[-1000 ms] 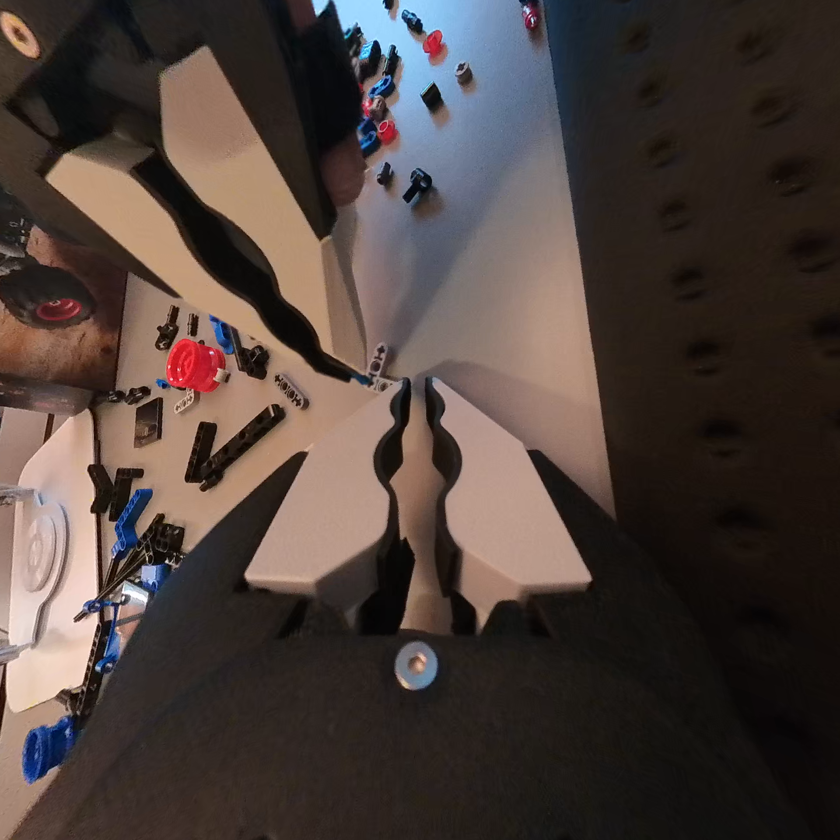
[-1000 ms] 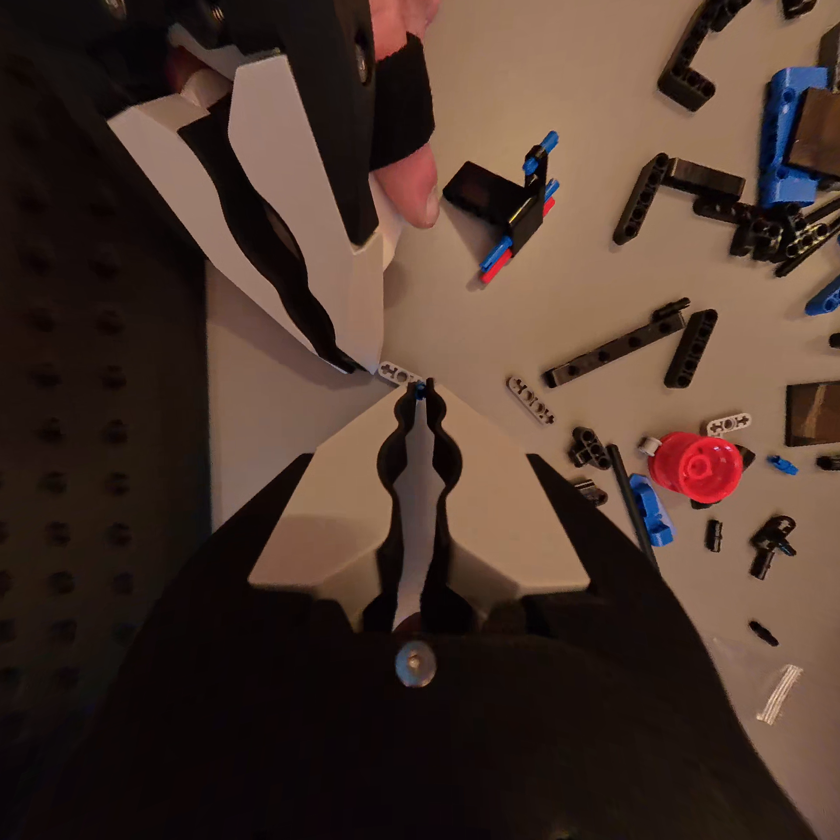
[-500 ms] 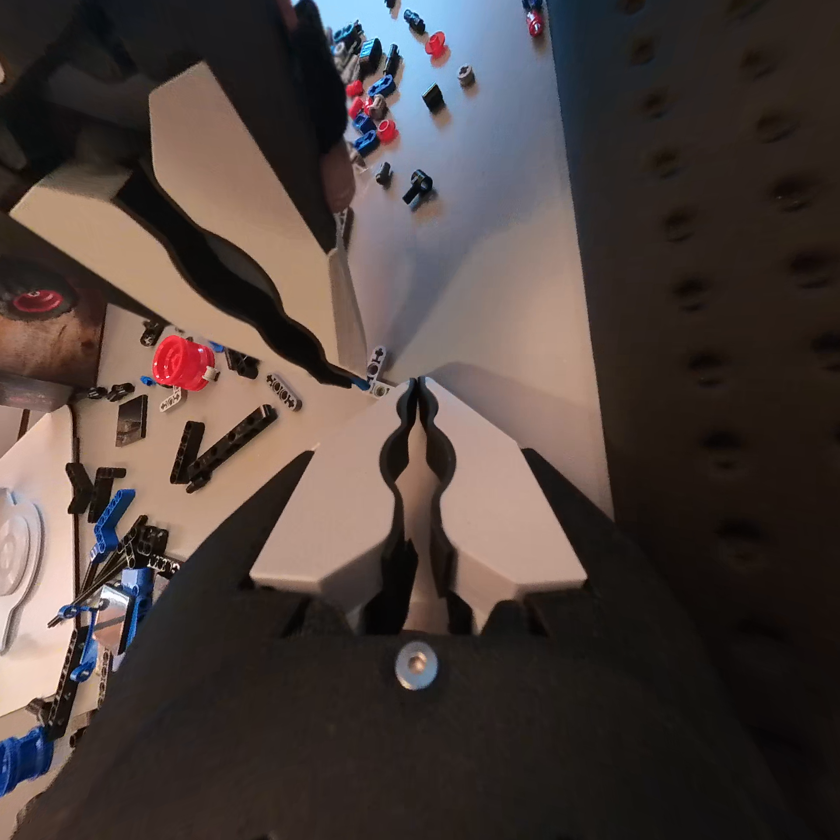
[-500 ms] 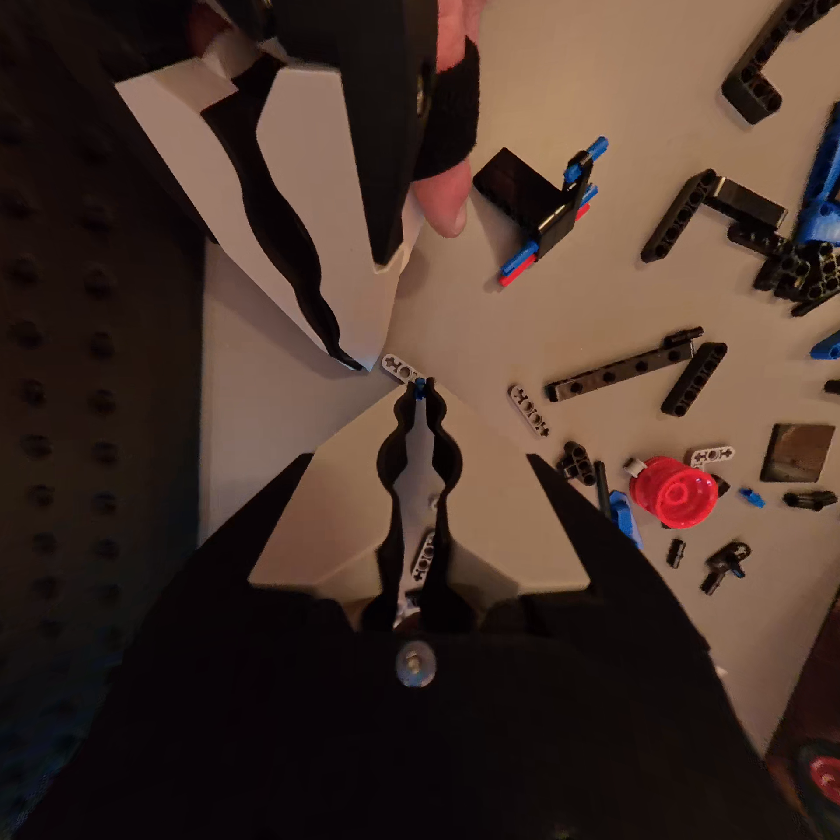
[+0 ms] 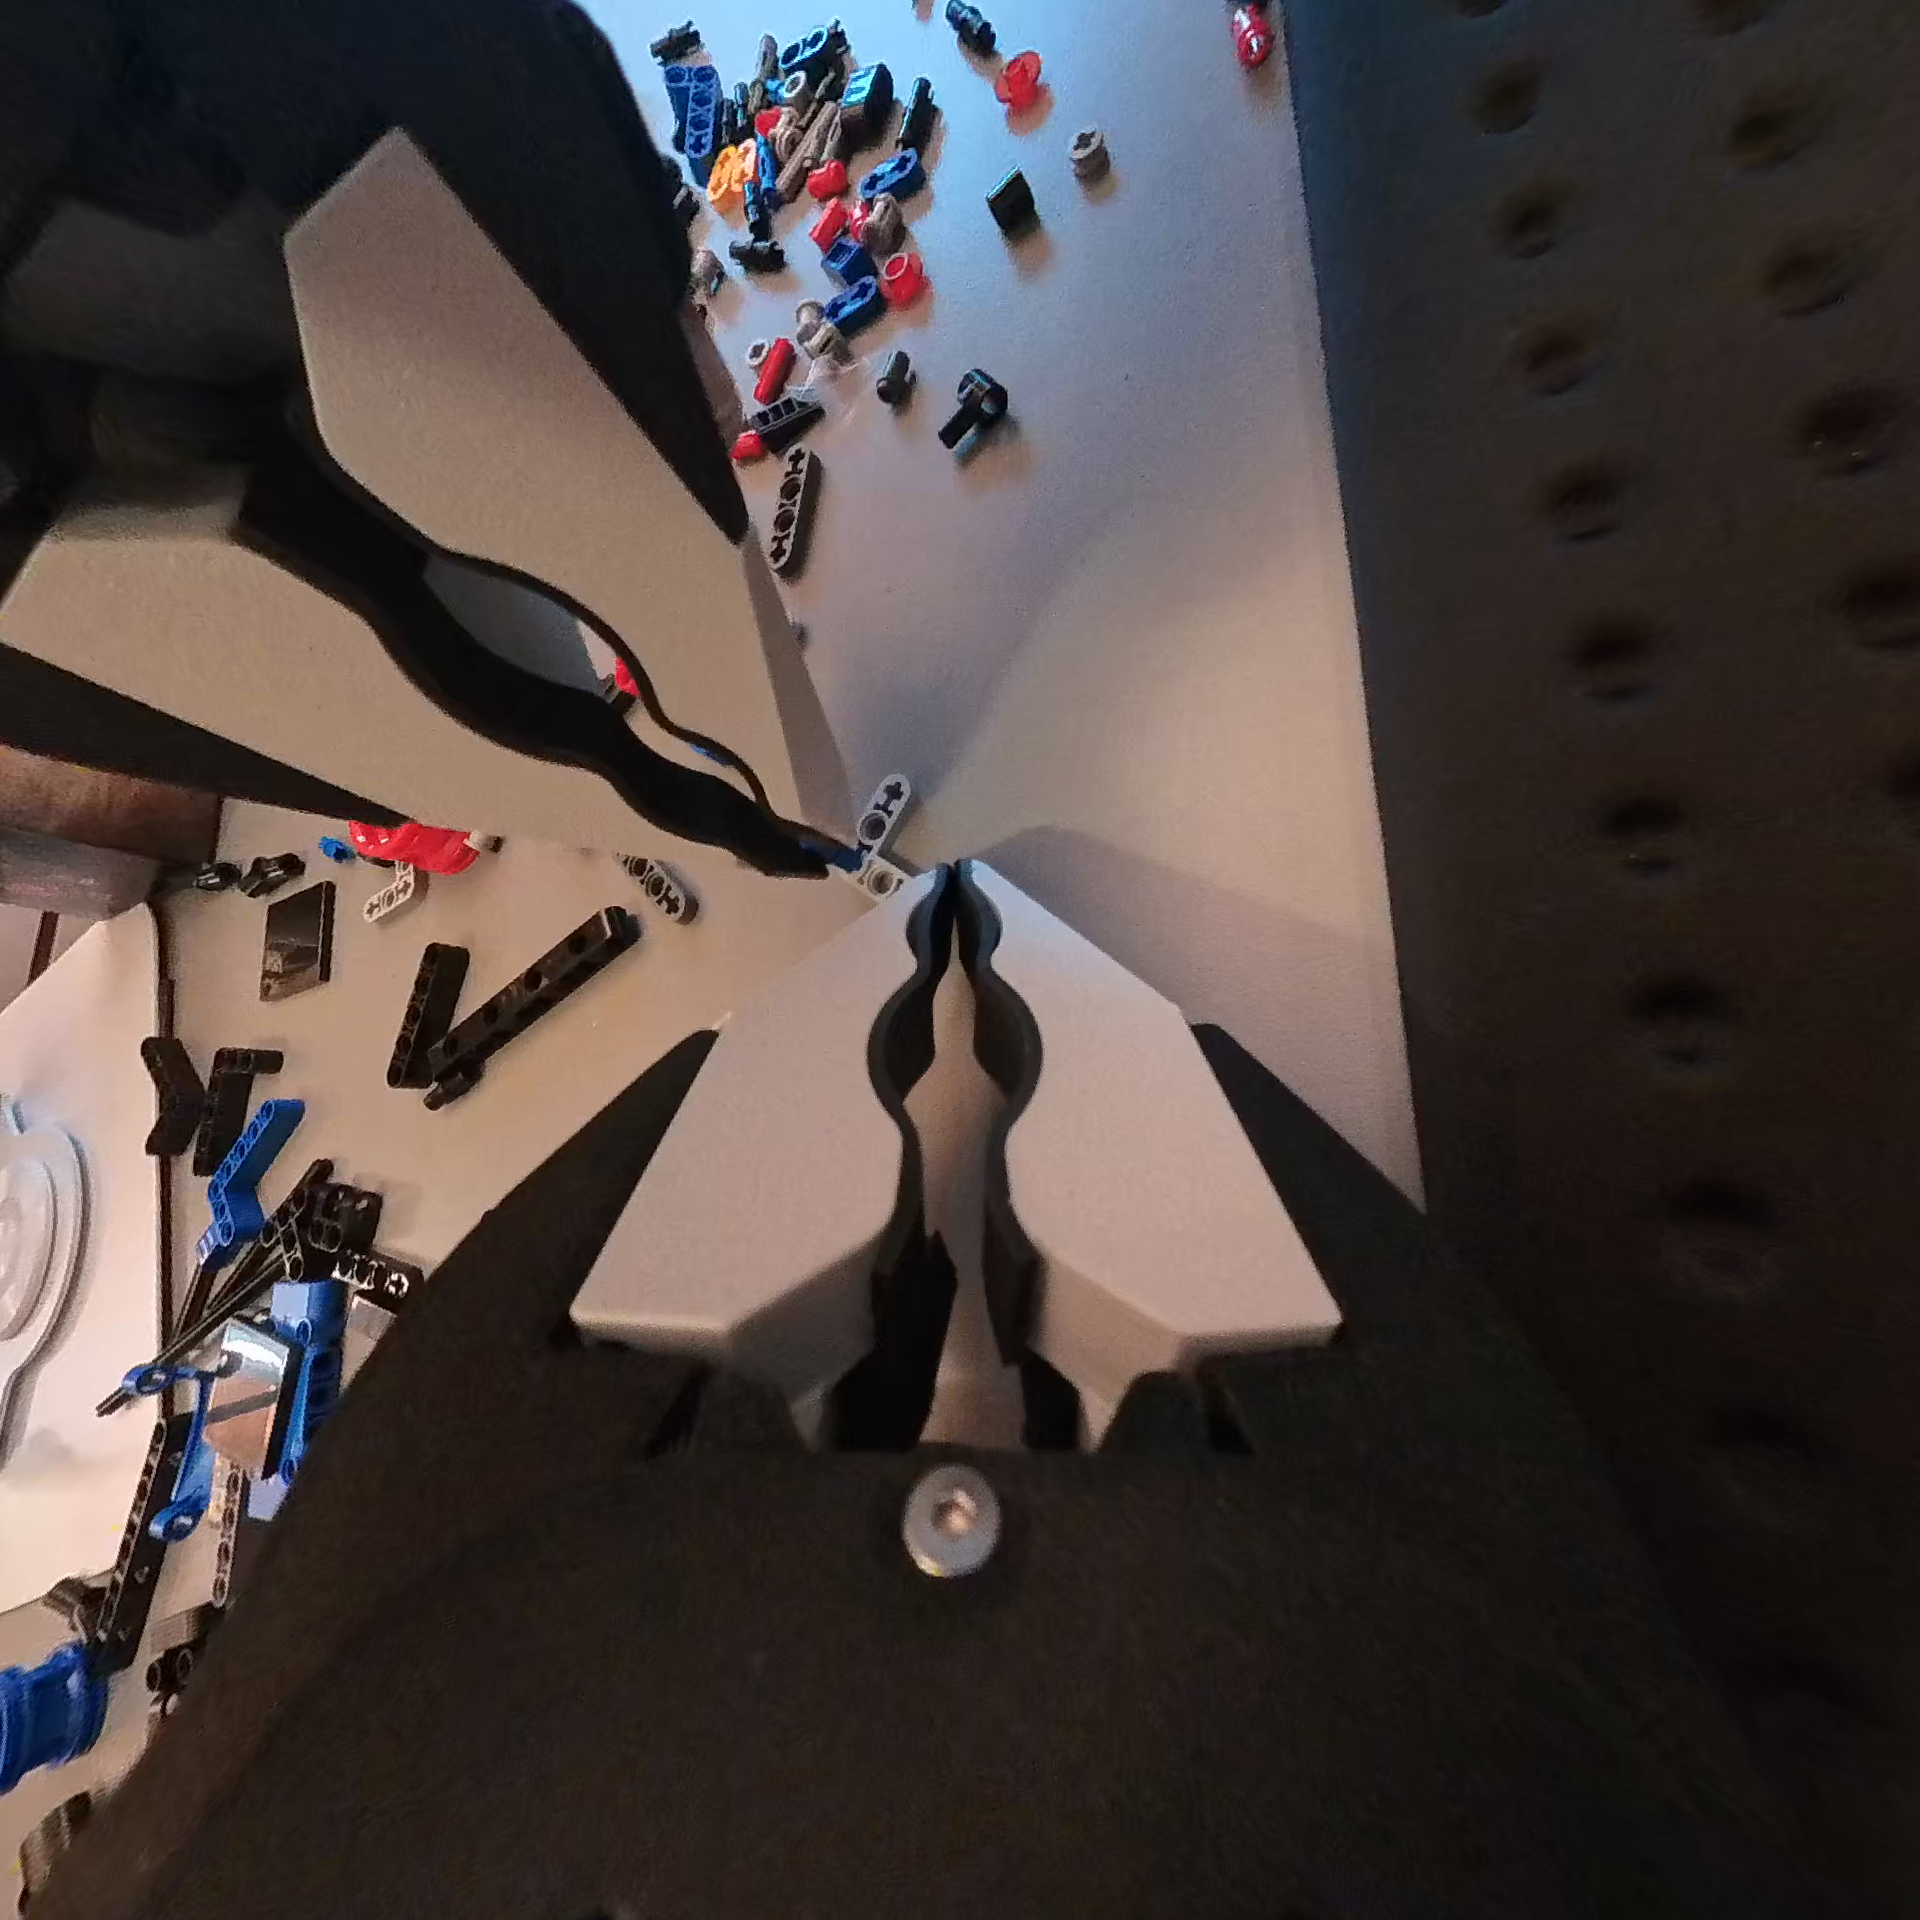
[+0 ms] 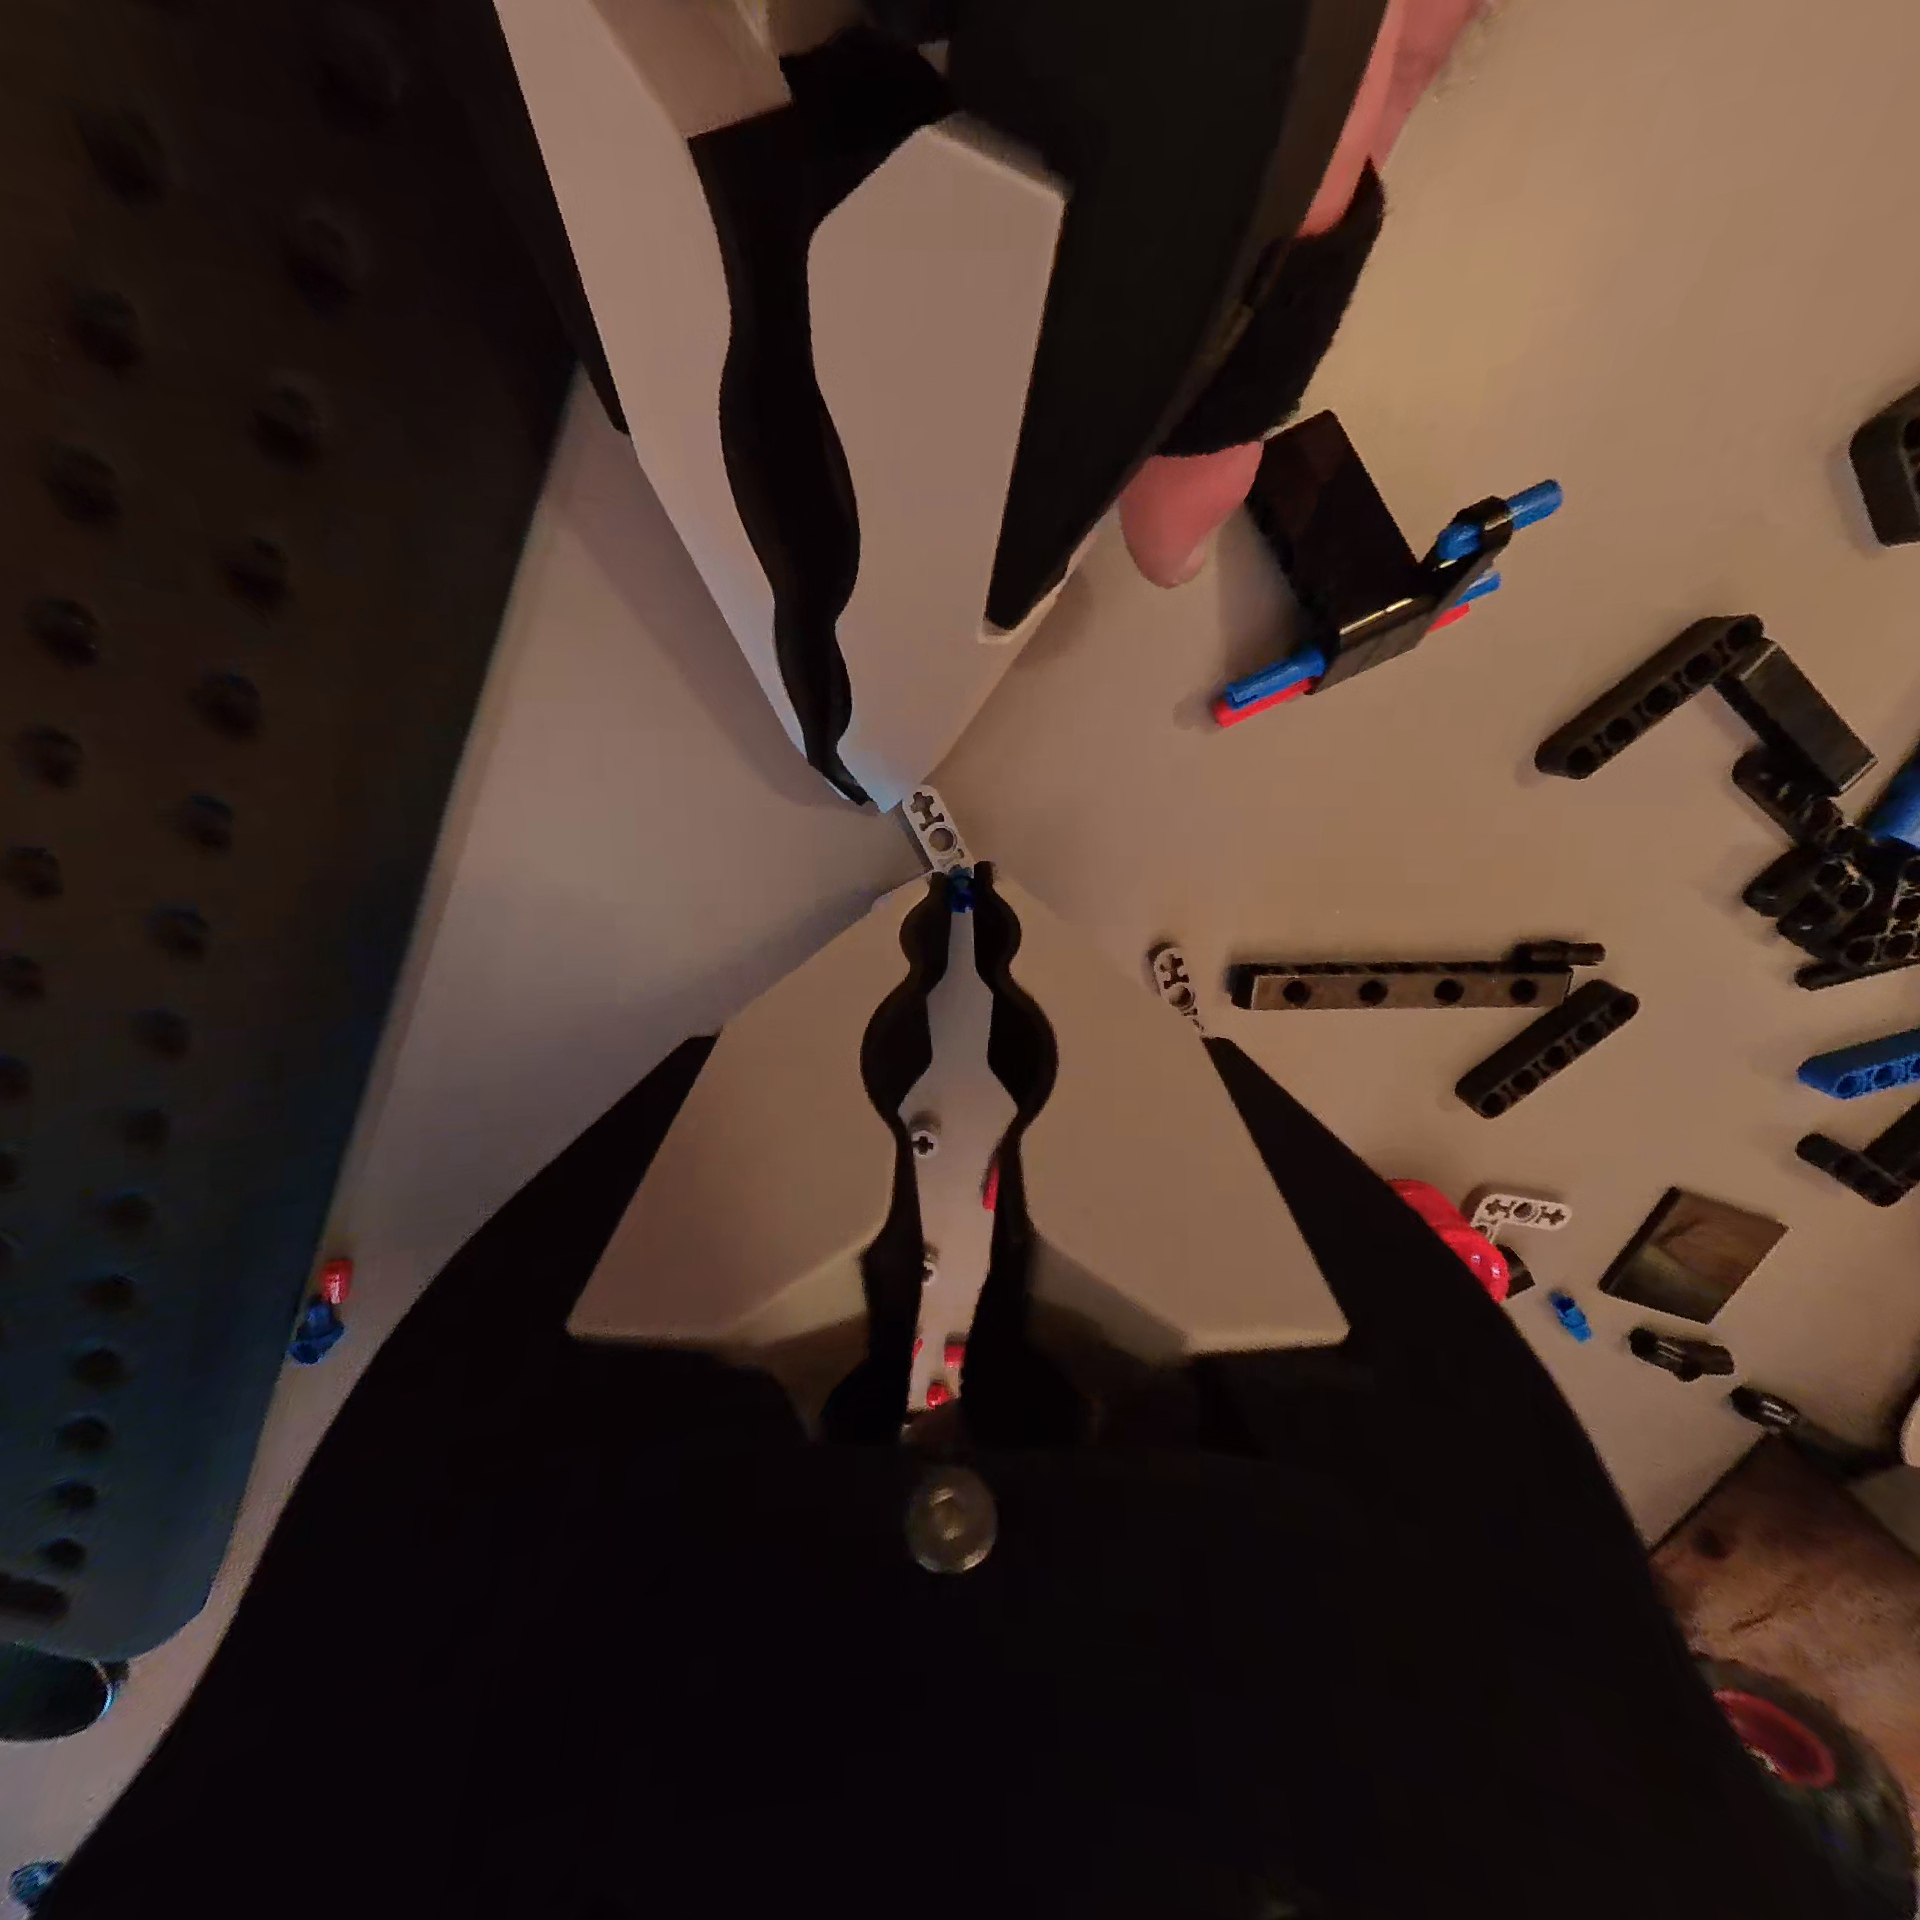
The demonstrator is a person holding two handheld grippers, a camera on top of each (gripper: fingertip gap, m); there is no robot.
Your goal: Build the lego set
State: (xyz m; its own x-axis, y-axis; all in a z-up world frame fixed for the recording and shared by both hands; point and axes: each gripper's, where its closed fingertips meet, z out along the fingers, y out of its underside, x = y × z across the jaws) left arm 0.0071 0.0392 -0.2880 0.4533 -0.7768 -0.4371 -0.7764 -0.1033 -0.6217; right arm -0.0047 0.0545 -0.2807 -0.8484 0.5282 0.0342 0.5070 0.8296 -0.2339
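Both grippers closed in on white liftarm (image 6: 938, 833).

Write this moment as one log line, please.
left gripper: shut on white link | right gripper: shut on blue pin | joining

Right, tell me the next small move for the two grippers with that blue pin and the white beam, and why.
Probably ease the right hand-held gripper forward to seat its blue pin in the end hole of the small white beam. The left hand-held gripper pinches the beam's other end, and the pin tip sits at that hole, though whether it has entered is unclear.
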